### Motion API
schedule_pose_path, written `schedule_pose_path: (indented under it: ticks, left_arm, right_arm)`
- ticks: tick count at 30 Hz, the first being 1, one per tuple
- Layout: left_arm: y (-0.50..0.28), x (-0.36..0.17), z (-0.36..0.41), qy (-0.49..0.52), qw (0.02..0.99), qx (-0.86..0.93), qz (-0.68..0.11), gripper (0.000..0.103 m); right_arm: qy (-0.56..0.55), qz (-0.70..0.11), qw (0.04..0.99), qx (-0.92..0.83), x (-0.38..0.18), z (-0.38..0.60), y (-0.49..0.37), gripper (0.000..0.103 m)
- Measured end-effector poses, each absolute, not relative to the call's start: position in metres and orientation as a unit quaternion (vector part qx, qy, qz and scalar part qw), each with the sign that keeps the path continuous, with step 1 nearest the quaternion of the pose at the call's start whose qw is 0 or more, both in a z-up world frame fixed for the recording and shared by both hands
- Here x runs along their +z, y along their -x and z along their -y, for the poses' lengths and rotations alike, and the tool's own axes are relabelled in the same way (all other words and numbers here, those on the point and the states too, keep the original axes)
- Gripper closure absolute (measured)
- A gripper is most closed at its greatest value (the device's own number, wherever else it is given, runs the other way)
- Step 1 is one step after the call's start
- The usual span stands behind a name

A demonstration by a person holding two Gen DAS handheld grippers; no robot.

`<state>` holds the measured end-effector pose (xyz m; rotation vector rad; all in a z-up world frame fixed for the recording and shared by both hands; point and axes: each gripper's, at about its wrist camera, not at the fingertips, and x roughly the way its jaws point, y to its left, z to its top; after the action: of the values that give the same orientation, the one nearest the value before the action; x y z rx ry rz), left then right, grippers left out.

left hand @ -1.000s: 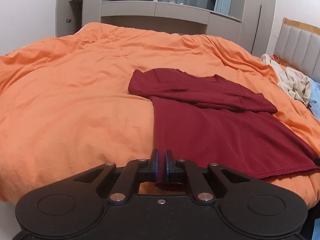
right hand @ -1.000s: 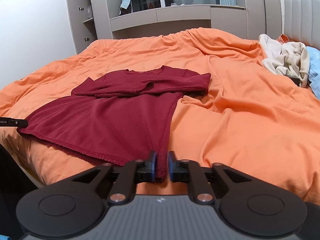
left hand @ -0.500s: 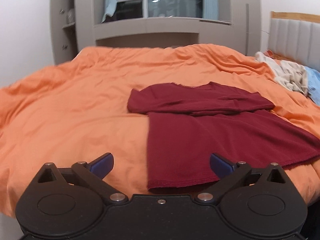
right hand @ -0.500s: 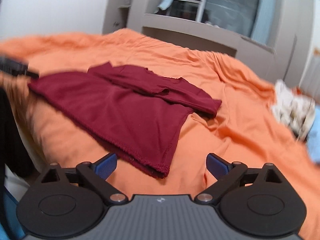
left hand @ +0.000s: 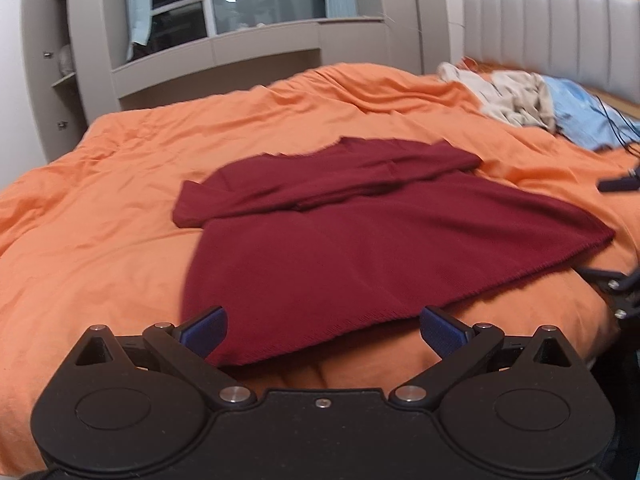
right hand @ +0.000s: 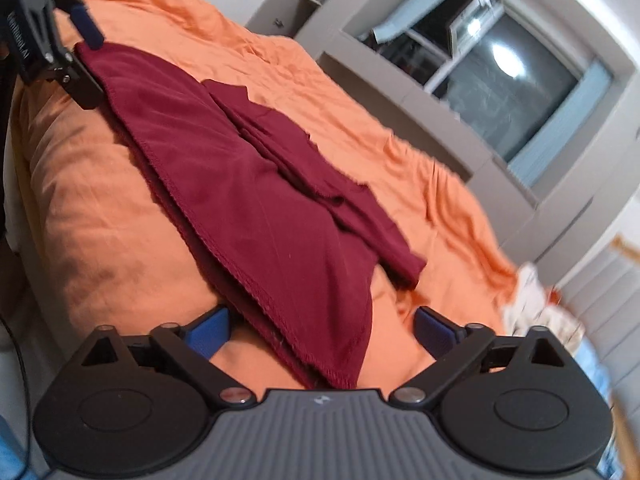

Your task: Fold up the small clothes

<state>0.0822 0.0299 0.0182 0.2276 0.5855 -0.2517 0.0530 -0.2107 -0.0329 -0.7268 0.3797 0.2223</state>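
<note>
A dark red long-sleeved top [left hand: 340,240] lies flat on the orange bed cover [left hand: 100,208], sleeves folded across its chest, hem toward me. My left gripper [left hand: 322,330] is open and empty, just short of the hem's left corner. My right gripper [right hand: 320,330] is open and empty, tilted, with the hem's right corner [right hand: 340,360] lying between its blue pads [right hand: 434,334]. The top also shows in the right wrist view [right hand: 248,184]. The left gripper appears at the top left of the right wrist view [right hand: 60,40].
A pile of beige and blue clothes [left hand: 520,96] lies near the grey padded headboard [left hand: 560,28]. A grey shelf unit and window [left hand: 240,32] stand behind the bed. The bed's near edge is right under both grippers.
Both grippers were shut on the hem corners one second ago. They opened and let the top go. Since then the right gripper has tilted and both views have swung rightward.
</note>
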Motion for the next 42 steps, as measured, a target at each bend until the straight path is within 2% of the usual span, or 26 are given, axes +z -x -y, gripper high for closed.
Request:
schedule_pose_path:
  ticks: [1, 2, 4, 7, 9, 14, 20, 22, 28, 30, 33, 35, 38, 42]
  left_arm:
    - [-0.082, 0.017, -0.028, -0.115, 0.942, -0.127, -0.289, 0.001]
    - [-0.081, 0.015, -0.027, -0.12, 0.94, -0.131, -0.291, 0.001]
    - [-0.079, 0.013, -0.023, -0.132, 0.938, -0.136, -0.292, 0.001]
    - [-0.077, 0.009, -0.015, -0.156, 0.935, -0.139, -0.288, 0.001]
    - [-0.077, 0.007, -0.007, -0.177, 0.932, -0.138, -0.285, 0.001]
    - [-0.081, -0.003, 0.018, -0.236, 0.925, -0.126, -0.271, 0.0]
    - [-0.088, 0.001, 0.022, -0.249, 0.933, -0.094, -0.244, 0.003]
    - [-0.091, 0.003, 0.017, -0.252, 0.934, -0.077, -0.243, 0.009]
    - [-0.097, 0.01, -0.008, -0.279, 0.927, -0.02, -0.249, 0.015]
    - [-0.096, 0.015, -0.018, -0.27, 0.928, -0.012, -0.255, 0.016]
    - [-0.096, 0.023, -0.027, -0.251, 0.933, -0.014, -0.259, 0.022]
    - [-0.095, 0.024, -0.029, -0.259, 0.932, -0.007, -0.254, 0.025]
    - [-0.095, 0.026, -0.03, -0.263, 0.931, -0.007, -0.251, 0.026]
    - [-0.092, 0.026, -0.028, -0.269, 0.931, -0.009, -0.246, 0.041]
  right_arm:
    - [0.359, -0.177, 0.91, 0.112, -0.034, 0.209, -0.053, 0.029]
    - [0.36, -0.173, 0.909, 0.117, -0.034, 0.207, -0.052, 0.036]
    - [0.355, -0.163, 0.912, 0.122, -0.033, 0.206, -0.053, 0.068]
    - [0.322, -0.157, 0.923, 0.137, -0.023, 0.207, -0.058, 0.085]
    - [0.286, -0.158, 0.934, 0.147, -0.014, 0.21, -0.063, 0.089]
    - [0.218, -0.143, 0.953, 0.153, 0.009, 0.221, -0.071, 0.092]
    - [0.198, -0.129, 0.961, 0.141, 0.018, 0.231, -0.07, 0.093]
    - [0.193, -0.131, 0.962, 0.139, 0.018, 0.234, -0.069, 0.093]
    - [0.194, -0.144, 0.961, 0.134, 0.011, 0.237, -0.064, 0.093]
    - [0.203, -0.153, 0.958, 0.133, 0.007, 0.236, -0.065, 0.093]
    - [0.217, -0.172, 0.952, 0.132, 0.0, 0.236, -0.064, 0.093]
    - [0.228, -0.185, 0.947, 0.132, -0.005, 0.235, -0.064, 0.084]
    - [0.247, -0.2, 0.939, 0.131, -0.013, 0.231, -0.06, 0.077]
    - [0.27, -0.217, 0.929, 0.131, -0.019, 0.226, -0.057, 0.065]
